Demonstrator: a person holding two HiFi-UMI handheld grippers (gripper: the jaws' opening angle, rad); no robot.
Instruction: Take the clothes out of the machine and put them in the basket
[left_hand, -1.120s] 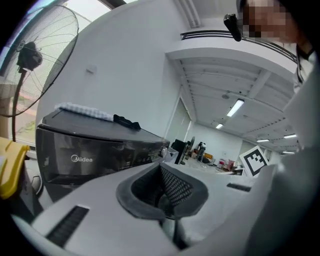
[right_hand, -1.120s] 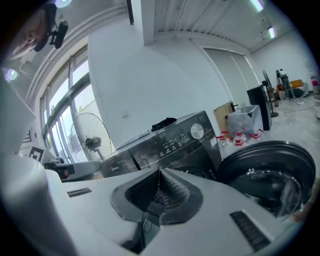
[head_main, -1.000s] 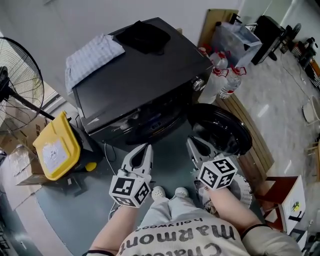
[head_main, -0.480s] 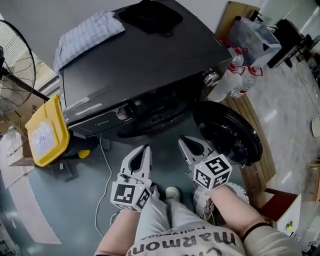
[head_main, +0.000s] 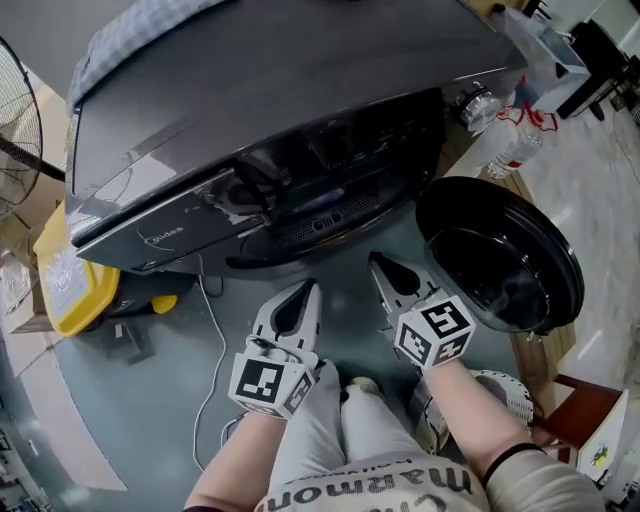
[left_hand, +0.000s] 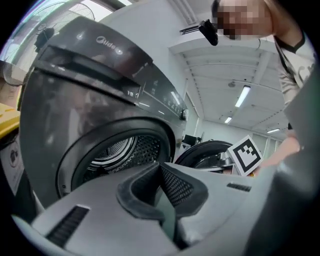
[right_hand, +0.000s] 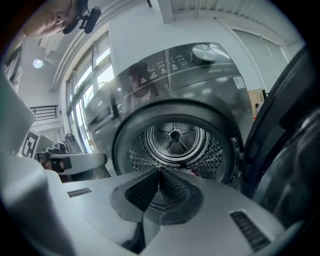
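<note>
The dark grey washing machine (head_main: 300, 120) stands in front of me, its round door (head_main: 500, 255) swung open to the right. My left gripper (head_main: 306, 290) and right gripper (head_main: 380, 262) are side by side just before the opening, both shut and empty. In the left gripper view the shut tips (left_hand: 159, 166) point at the drum mouth (left_hand: 120, 150). In the right gripper view the shut tips (right_hand: 159, 171) face the perforated steel drum (right_hand: 175, 140), with a small scrap of reddish cloth (right_hand: 189, 170) low behind them. A white basket (head_main: 505, 395) peeks out by my right arm.
A checked cloth (head_main: 120, 40) lies on the machine's top. At the left are a yellow container (head_main: 55, 290), a fan (head_main: 15, 130) and a white cable (head_main: 212, 340) on the floor. Water bottles (head_main: 510, 140) stand at the right, behind the open door.
Both grippers have sunk toward the machine's front, still shut. My head has dropped closer, so the machine fills more of the view.
</note>
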